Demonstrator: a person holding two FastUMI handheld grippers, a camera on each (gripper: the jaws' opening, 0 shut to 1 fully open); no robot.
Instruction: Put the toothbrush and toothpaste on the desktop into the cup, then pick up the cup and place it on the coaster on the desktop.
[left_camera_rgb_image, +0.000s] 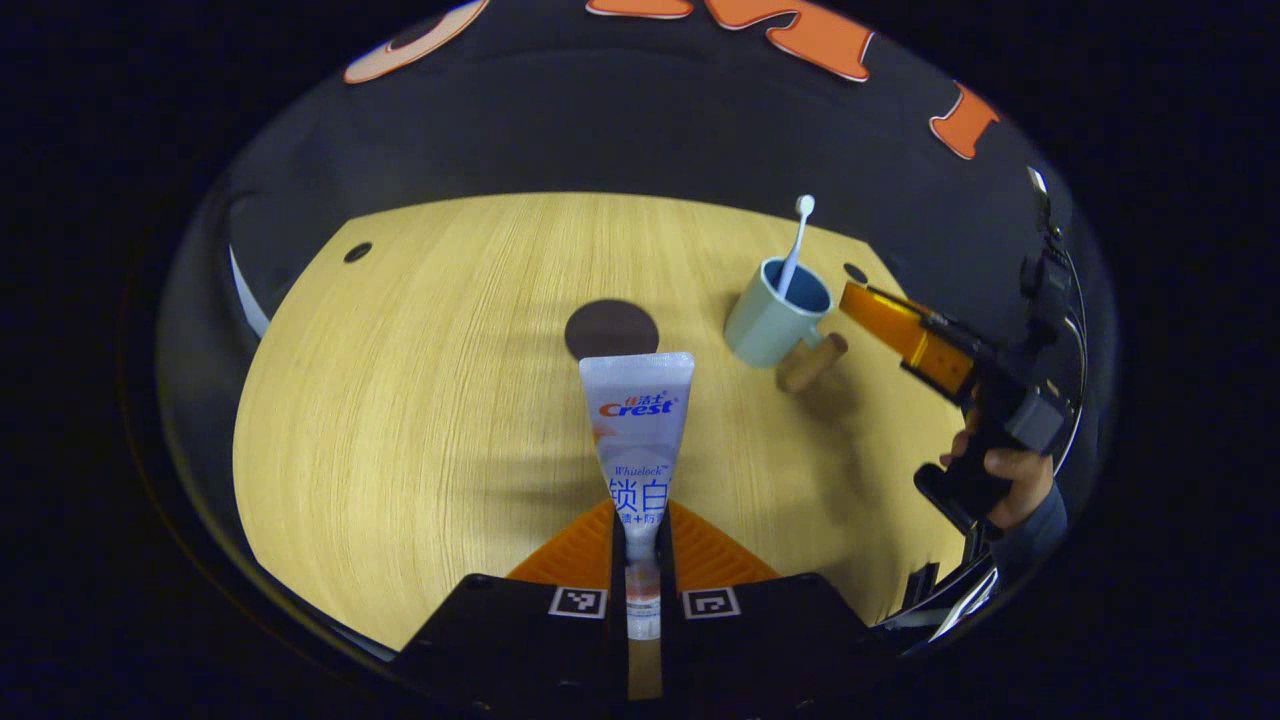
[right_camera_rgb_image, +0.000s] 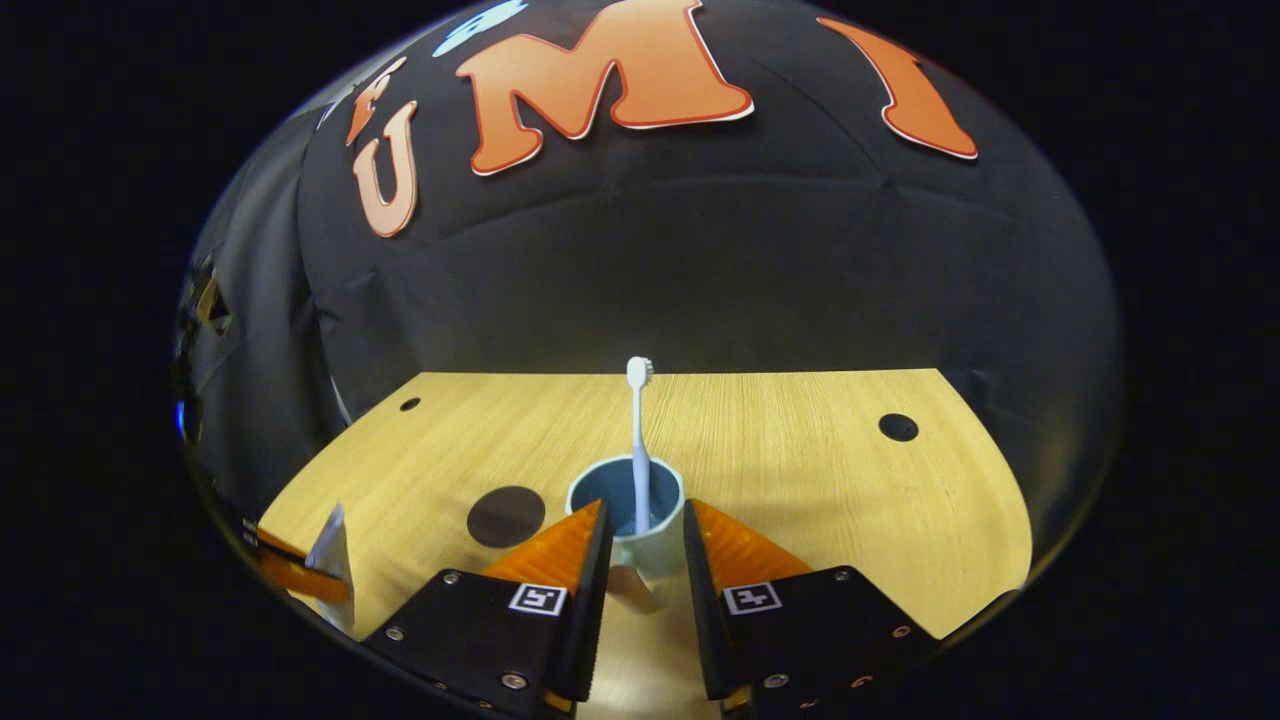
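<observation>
Dim booth, overhead light on the desktop (left_camera_rgb_image: 420, 400), soft shadows, sharp centre, fisheye-bent edges.

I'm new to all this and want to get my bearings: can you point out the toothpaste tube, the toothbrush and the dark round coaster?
toothpaste tube (left_camera_rgb_image: 637, 420): left gripper view, printed middle of the tube.
toothbrush (right_camera_rgb_image: 640, 440): right gripper view, handle above the cup rim.
coaster (left_camera_rgb_image: 611, 329): left gripper view, centre of the dark disc.

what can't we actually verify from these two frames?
- Toothpaste cap end: left gripper view, hidden between the left tool fingers.
- Cup handle: right gripper view, mostly hidden between the right tool fingers; contact with it can't be told.
- Toothbrush lower end: both views, hidden inside the cup.
- Toothpaste in right gripper view: cut off at the left edge.
</observation>
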